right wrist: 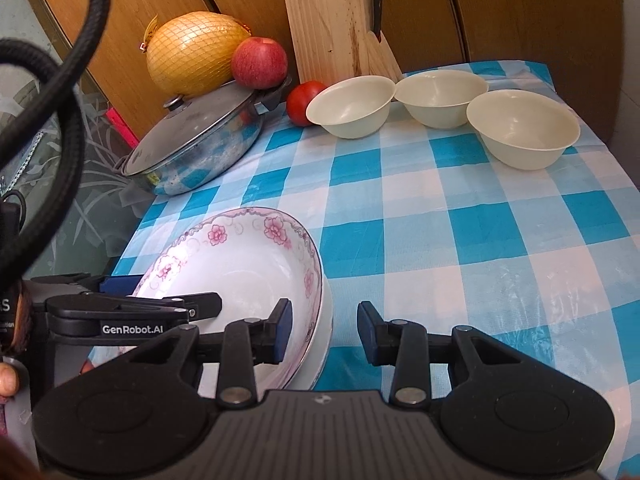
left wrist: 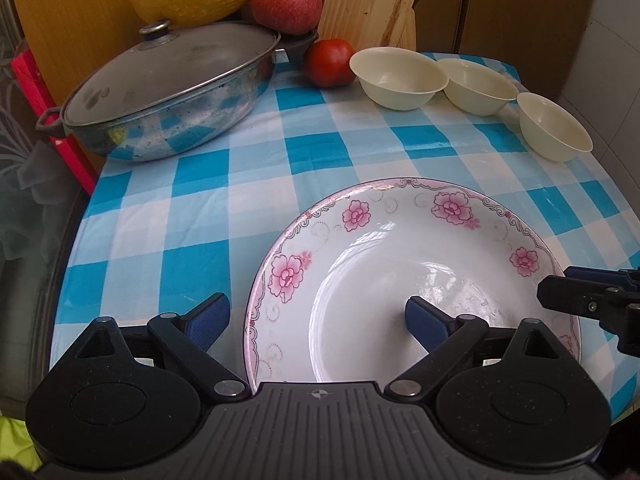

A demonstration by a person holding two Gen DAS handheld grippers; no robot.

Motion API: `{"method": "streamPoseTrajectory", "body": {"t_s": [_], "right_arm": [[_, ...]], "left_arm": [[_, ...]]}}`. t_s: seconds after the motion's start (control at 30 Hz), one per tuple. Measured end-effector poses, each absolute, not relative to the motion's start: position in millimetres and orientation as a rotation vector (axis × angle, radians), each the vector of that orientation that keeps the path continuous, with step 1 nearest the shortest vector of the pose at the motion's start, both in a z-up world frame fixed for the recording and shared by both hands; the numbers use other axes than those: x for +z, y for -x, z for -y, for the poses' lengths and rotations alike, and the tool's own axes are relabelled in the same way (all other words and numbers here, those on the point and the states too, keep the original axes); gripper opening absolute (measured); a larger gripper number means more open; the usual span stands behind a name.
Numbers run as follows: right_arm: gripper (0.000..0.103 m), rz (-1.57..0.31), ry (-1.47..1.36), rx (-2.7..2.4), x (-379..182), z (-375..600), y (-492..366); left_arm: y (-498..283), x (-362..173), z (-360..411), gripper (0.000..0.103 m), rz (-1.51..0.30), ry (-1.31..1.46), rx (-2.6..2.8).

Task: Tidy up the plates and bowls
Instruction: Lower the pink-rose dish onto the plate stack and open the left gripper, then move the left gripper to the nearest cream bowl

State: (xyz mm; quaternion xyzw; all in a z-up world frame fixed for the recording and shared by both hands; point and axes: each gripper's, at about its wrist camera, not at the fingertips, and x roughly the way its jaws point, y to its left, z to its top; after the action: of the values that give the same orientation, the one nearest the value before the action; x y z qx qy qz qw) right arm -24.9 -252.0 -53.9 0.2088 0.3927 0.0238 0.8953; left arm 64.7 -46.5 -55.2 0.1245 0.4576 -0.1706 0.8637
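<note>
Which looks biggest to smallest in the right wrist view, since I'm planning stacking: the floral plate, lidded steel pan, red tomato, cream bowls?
1. Floral pink-rimmed white plate, though it is nearest the camera.
2. Lidded steel pan.
3. Three cream plastic bowls: alike, not ranked.
4. Red tomato, partly hidden.

Wood cabinet doors [right wrist: 500,12] behind; blue-checked tablecloth [right wrist: 460,240]; daylight.

Stacked floral plates [left wrist: 400,264], three cream bowls [right wrist: 436,98]

Three cream bowls [right wrist: 352,106] [right wrist: 442,98] [right wrist: 524,128], two stacked floral plates [right wrist: 240,276], one lidded pan [right wrist: 196,148], one pomelo [right wrist: 196,56], one apple [right wrist: 259,62], one tomato [right wrist: 303,102], one knife block [right wrist: 332,26], two grippers [left wrist: 318,320] [right wrist: 324,330]
</note>
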Motion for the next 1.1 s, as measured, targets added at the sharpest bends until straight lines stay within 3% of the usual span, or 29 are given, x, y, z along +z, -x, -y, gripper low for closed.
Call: {"method": "streamPoseTrajectory", "body": {"t_s": [1.1], "right_arm": [[0.035, -0.754, -0.475, -0.028, -40.0, 287.3, -31.2]], "left_arm": [[-119.2, -33.1, 87.4, 0.097, -0.899, -0.237, -0.342]]}}
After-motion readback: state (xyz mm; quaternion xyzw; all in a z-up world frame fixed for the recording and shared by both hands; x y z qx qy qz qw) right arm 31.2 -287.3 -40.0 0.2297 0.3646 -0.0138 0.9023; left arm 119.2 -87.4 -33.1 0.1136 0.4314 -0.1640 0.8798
